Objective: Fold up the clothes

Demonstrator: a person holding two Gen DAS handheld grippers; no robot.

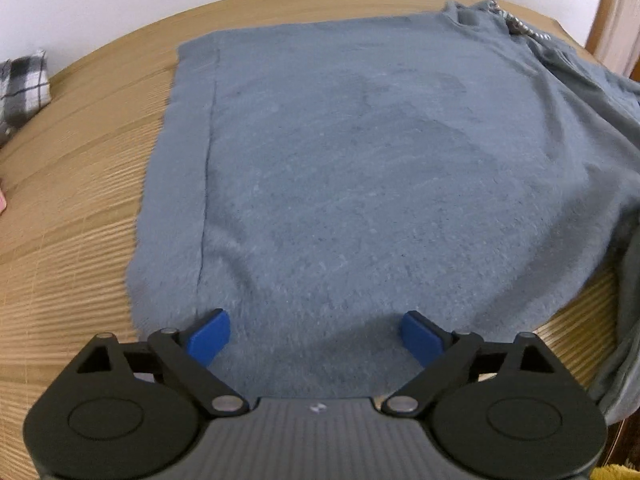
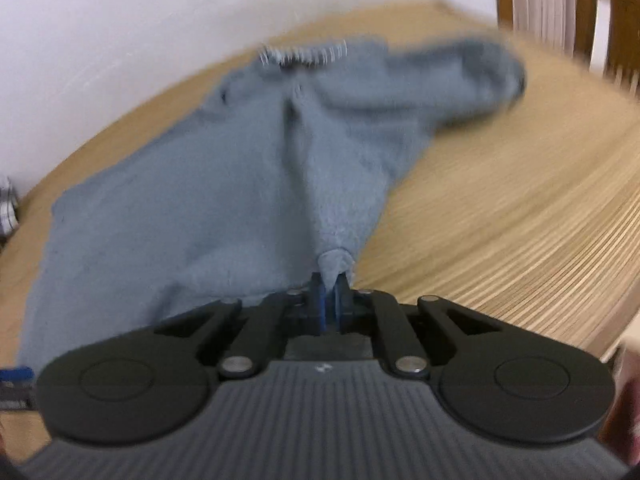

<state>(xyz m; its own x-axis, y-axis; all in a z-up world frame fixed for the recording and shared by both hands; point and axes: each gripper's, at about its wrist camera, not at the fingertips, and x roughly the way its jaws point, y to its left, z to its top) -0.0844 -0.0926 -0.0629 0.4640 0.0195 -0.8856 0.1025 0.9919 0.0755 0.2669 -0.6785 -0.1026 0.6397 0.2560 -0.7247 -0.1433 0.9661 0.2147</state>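
A grey-blue fleece top (image 1: 340, 160) lies spread over a tan ribbed mat (image 1: 68, 248). In the left wrist view my left gripper (image 1: 316, 334) hovers over the near part of the top, its blue pads (image 1: 210, 336) wide apart with only flat cloth below them. In the right wrist view the same top (image 2: 224, 184) is pulled up into a ridge, and my right gripper (image 2: 329, 284) is shut on a pinched fold of its edge. A sleeve (image 2: 460, 76) trails off to the far right, and a beaded trim (image 2: 304, 54) marks the neckline at the far end.
A black-and-white checked cloth (image 1: 24, 84) lies at the far left by the white wall. A wooden chair back (image 2: 560, 4) stands at the far right. Bare mat (image 2: 500, 208) shows to the right of the top.
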